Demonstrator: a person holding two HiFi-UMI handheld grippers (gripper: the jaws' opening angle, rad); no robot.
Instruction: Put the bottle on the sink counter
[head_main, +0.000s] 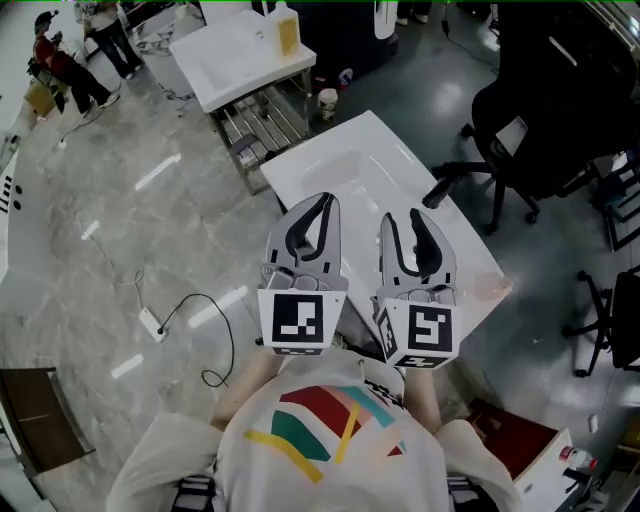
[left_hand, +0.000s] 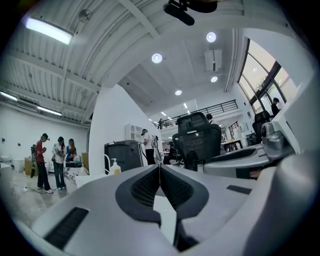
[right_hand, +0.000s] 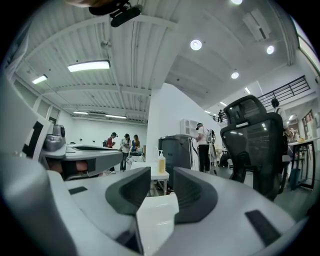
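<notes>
A yellow pump bottle (head_main: 286, 28) stands on a far white sink counter (head_main: 225, 55); the right gripper view shows this bottle (right_hand: 161, 163) well ahead, and in the left gripper view the bottle (left_hand: 116, 167) is small at the left. A second white sink counter (head_main: 340, 160) lies just in front of me. Both grippers are held close to my chest, side by side, pointing level over the near counter. My left gripper (head_main: 325, 200) (left_hand: 160, 167) is shut with its tips touching and nothing in it. My right gripper (head_main: 402, 222) (right_hand: 161, 175) shows a narrow gap, with nothing between the jaws.
A small cup (head_main: 327, 102) sits on a wire rack between the two counters. A black office chair (head_main: 540, 110) stands at the right. A cable and plug (head_main: 190, 320) lie on the floor at the left. Several people (head_main: 110, 35) stand at the far left. A red box (head_main: 510, 435) is at my lower right.
</notes>
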